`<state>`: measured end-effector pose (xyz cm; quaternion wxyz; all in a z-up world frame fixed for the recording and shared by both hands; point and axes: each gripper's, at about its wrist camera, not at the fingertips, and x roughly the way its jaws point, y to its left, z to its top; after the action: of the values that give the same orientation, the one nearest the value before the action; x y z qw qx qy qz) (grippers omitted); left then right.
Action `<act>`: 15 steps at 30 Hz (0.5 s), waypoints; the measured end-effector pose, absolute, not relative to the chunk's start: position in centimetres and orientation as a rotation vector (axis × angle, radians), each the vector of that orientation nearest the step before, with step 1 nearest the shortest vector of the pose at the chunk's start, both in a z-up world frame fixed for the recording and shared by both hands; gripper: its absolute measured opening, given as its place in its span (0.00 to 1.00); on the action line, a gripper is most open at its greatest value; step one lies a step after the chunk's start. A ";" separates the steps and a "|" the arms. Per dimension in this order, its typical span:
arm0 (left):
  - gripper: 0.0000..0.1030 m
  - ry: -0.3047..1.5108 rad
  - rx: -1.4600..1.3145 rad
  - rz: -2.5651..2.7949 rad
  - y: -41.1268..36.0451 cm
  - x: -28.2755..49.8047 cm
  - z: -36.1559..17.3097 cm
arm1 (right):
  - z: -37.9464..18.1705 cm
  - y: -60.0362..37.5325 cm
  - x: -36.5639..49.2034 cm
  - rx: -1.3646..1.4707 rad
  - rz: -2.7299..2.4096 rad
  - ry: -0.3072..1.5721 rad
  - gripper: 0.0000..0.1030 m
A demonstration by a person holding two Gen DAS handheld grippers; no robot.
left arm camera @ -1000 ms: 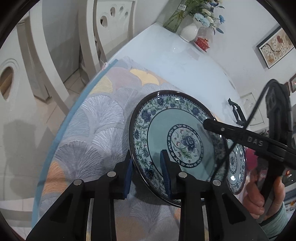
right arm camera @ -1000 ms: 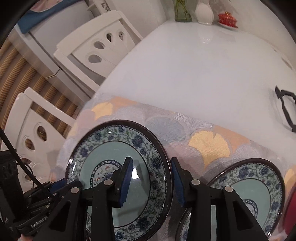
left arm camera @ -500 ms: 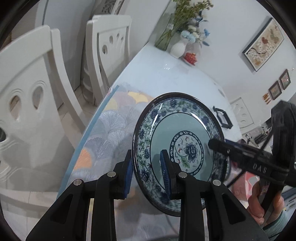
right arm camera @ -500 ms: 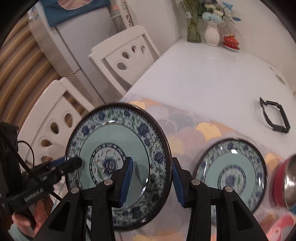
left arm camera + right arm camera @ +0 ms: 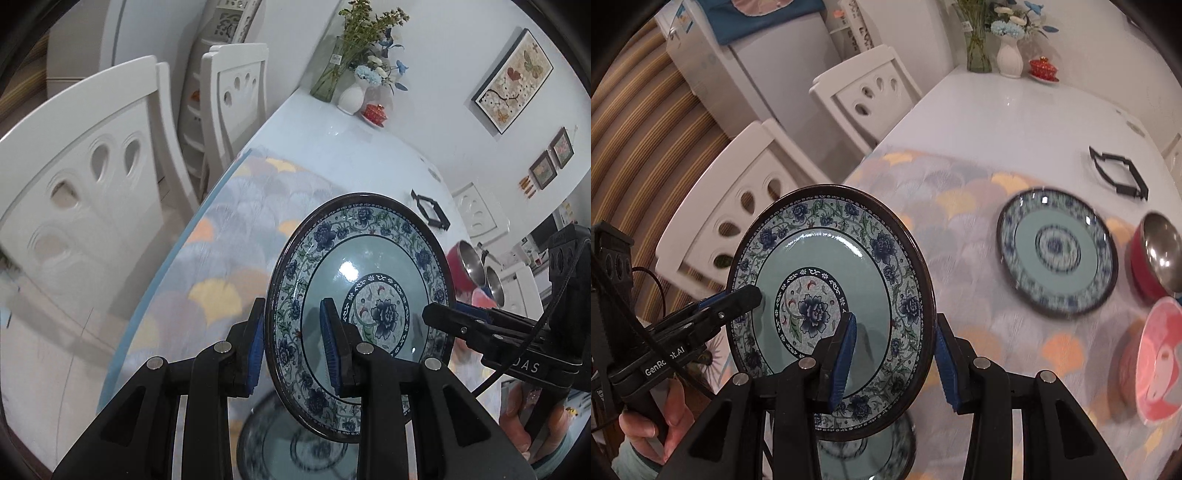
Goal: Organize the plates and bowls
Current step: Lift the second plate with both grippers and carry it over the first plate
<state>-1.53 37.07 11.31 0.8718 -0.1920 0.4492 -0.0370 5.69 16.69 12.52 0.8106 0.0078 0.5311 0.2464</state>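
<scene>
One plate (image 5: 360, 306) is held tilted in the air above the table (image 5: 1015, 122), clamped at opposite rims by the left gripper (image 5: 293, 345) and the right gripper (image 5: 895, 360). Two more plates and three bowls remain unsorted.

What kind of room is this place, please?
Probably a home dining room: a white dining table with white chairs, a fridge behind, and framed pictures on the wall.

Left wrist: we look steeply down, close on the plate (image 5: 365, 306).
Right wrist: likewise, opposite rim.
Shared: plate, table (image 5: 997, 122).
</scene>
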 end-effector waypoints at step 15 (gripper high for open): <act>0.24 1.006 -0.370 -0.032 35.5 -8.0 9.3 | 9.4 15.6 -0.9 -0.002 0.566 1.259 0.42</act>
<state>-8.01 35.50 9.34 0.8595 -0.1764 0.4794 -0.0154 -0.92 15.62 9.36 0.7712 -0.0010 0.5806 0.2609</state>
